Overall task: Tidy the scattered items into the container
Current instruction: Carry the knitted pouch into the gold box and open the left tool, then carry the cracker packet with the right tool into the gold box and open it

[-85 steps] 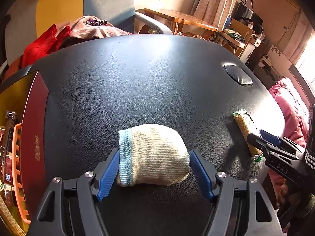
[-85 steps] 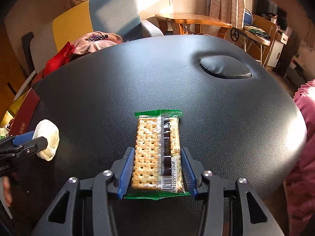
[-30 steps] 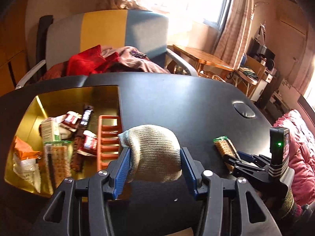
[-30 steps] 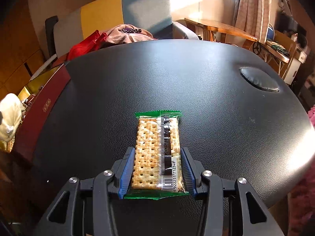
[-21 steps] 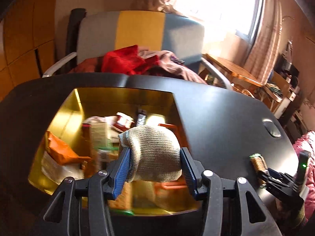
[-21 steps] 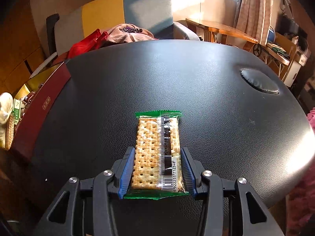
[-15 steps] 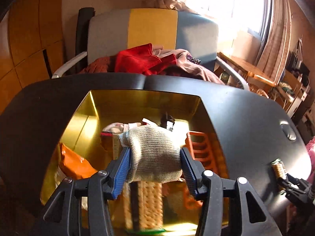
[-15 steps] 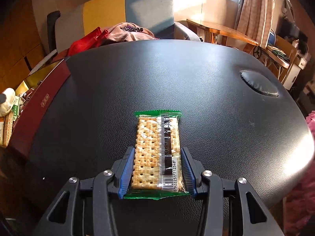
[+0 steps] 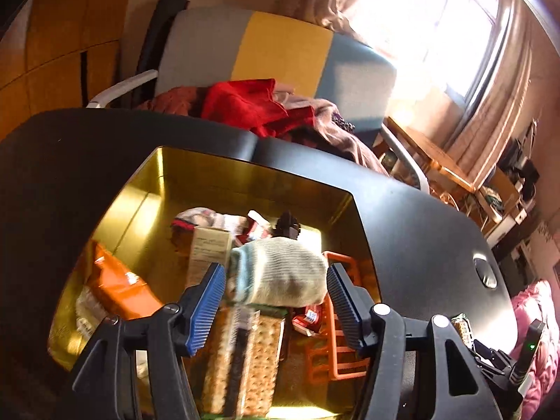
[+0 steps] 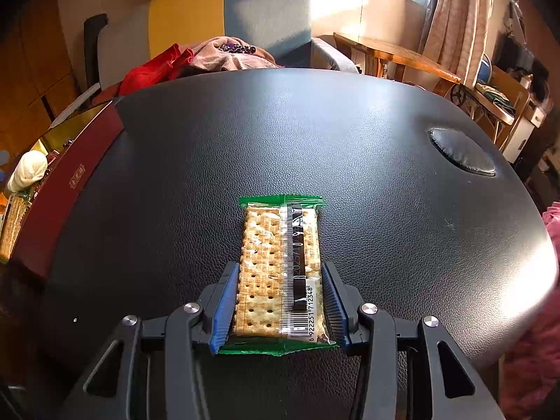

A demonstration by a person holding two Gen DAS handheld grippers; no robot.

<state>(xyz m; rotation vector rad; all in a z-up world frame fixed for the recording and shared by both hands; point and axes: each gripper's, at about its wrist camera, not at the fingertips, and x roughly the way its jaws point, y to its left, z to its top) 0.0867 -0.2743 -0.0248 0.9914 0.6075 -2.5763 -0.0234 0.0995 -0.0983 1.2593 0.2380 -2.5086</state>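
Sock [image 9: 280, 273], rolled, sits between the left gripper [image 9: 274, 306] pads, over the open gold container [image 9: 245, 178]; the jaws have just been opening, and there's now a visible gap between each blue pad and the knit, so it looks released rather than clamped. Its long axis runs across the jaws, pad to pad, cuff end toward the left pad. Directly below and just ahead of the jaws: a cracker pack already in the box [image 9: 245, 360], an orange rack [image 9: 336, 343] under the right pad, an orange snack bag [image 9: 115, 287] beyond the left pad, a small carton [image 9: 210, 248] and wrappers further ahead toward the far wall. Judgement: drop point is well inside the rim, nothing between sock and pile, so the sock should land on the crackers; only risk is it snagging on a pad. Right gripper [image 10: 278, 304] is partly closed on the near end of the cracker packet [image 10: 280, 266], pads pressed on both long edges; packet's long axis runs straight ahead from the jaws, lying flat on the black table [image 10: 350, 147]. From those jaws the container is off to the far left, red outer wall [image 10: 70, 189] facing them, well apart. That packet is the last loose item I can see, and the right hand already has it, so next is a lift and carry leftward over that wall.
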